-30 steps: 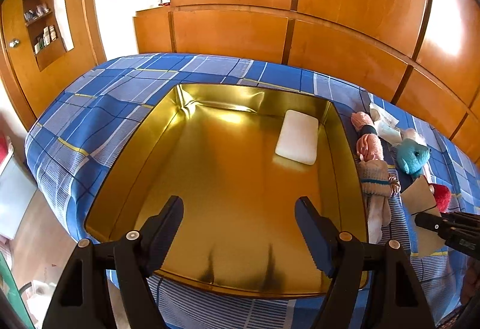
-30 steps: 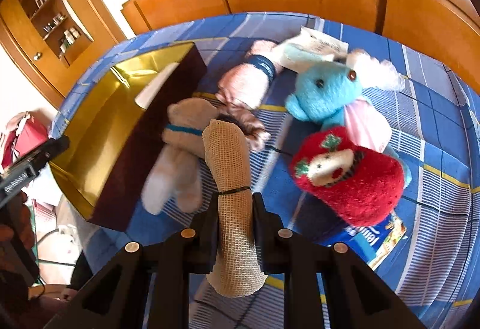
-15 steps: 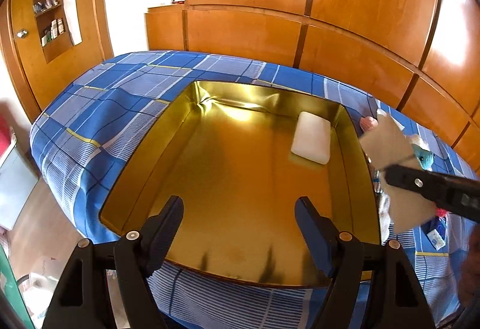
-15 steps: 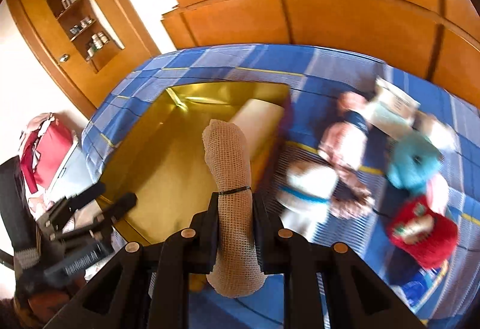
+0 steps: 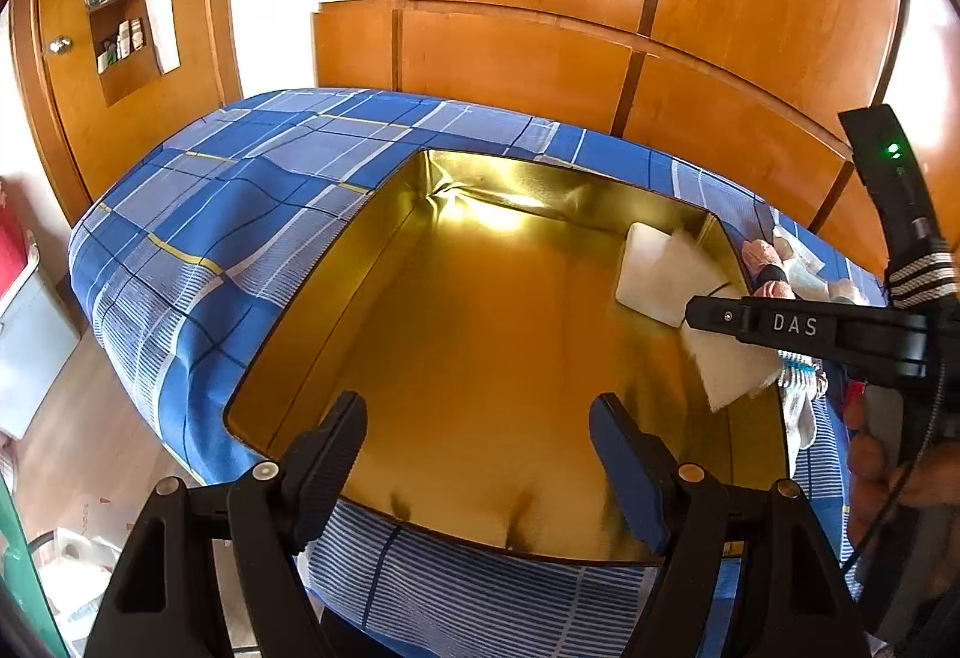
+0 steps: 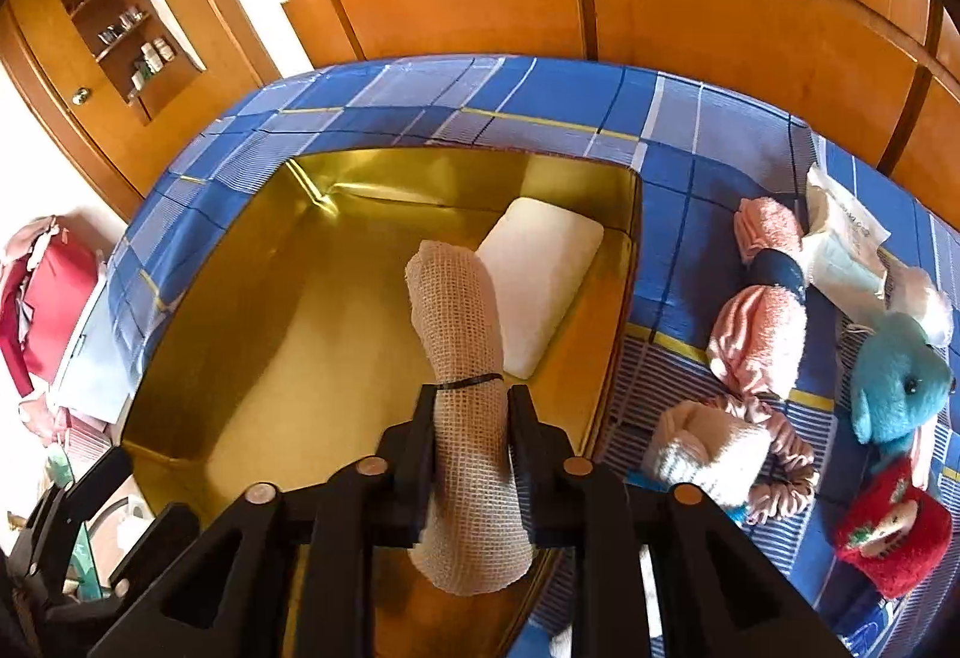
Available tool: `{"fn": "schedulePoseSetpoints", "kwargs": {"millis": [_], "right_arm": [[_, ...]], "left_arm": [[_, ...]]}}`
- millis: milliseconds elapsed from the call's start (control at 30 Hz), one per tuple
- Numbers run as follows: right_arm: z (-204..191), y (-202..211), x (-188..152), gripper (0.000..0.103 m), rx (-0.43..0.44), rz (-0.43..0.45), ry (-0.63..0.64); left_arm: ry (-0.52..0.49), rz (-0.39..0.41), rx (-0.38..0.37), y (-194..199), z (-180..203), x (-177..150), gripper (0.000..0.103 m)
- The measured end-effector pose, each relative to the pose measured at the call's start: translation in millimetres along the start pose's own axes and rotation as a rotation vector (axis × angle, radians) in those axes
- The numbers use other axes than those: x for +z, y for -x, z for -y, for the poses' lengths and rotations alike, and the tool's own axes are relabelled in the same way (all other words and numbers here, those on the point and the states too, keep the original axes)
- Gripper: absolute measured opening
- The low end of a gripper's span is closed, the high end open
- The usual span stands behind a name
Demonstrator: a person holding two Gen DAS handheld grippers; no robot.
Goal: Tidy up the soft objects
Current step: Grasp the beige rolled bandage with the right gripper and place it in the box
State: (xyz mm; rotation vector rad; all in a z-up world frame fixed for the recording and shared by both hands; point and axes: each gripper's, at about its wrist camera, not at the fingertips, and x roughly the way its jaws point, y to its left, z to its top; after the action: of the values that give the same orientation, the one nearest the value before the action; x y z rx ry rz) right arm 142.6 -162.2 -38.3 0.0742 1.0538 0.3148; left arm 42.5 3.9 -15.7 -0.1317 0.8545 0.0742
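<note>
The right gripper (image 6: 471,406), fingers just easing apart, apparently still pinches the beige mesh bandage roll (image 6: 459,334) over the gold rectangular tin (image 5: 384,250); only the left wrist view shows the left gripper (image 5: 480,436) open, empty.

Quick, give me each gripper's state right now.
Left gripper: open, empty, above the gold box.
Right gripper: jaws just opening, bandage roll between them.

The left gripper (image 5: 477,454) points steeply downward, its two black fingers (image 5: 327,454) spread wide with nothing between them. In its own view, the right gripper (image 6: 471,433) also points steeply down; its jaws have just been opening a little, yet the fingers (image 6: 420,436) still press on a rolled bandage (image 6: 462,358) that sticks out toward 12 o'clock. In the left wrist view it enters from 3 o'clock, with the person's hand (image 5: 882,454) gripping its handle.
</note>
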Motion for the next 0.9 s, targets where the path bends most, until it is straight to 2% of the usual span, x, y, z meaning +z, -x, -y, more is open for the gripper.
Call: {"fn": "schedulePoseSetpoints", "kwargs": {"millis": [167,267,633,900], "right_arm": [[2,-9,2,0.034,0.003,-0.008,-0.017],[4,-8,2,0.034,0.006,-0.003,-0.027],[12,31,-5,0.037,0.031,0.101,-0.051],[23,58,-19,0.037,0.006,0.15,-0.033]], "left_arm": [[0.01,-0.004,0.001,-1,-5,-1,0.077],[0.006,-0.001,-0.001,0,-5,-1,0.077],[-0.034,0.039,-0.022,15,10,3,0.077],[-0.086,0.063,-0.04,24,27,5,0.077]]}}
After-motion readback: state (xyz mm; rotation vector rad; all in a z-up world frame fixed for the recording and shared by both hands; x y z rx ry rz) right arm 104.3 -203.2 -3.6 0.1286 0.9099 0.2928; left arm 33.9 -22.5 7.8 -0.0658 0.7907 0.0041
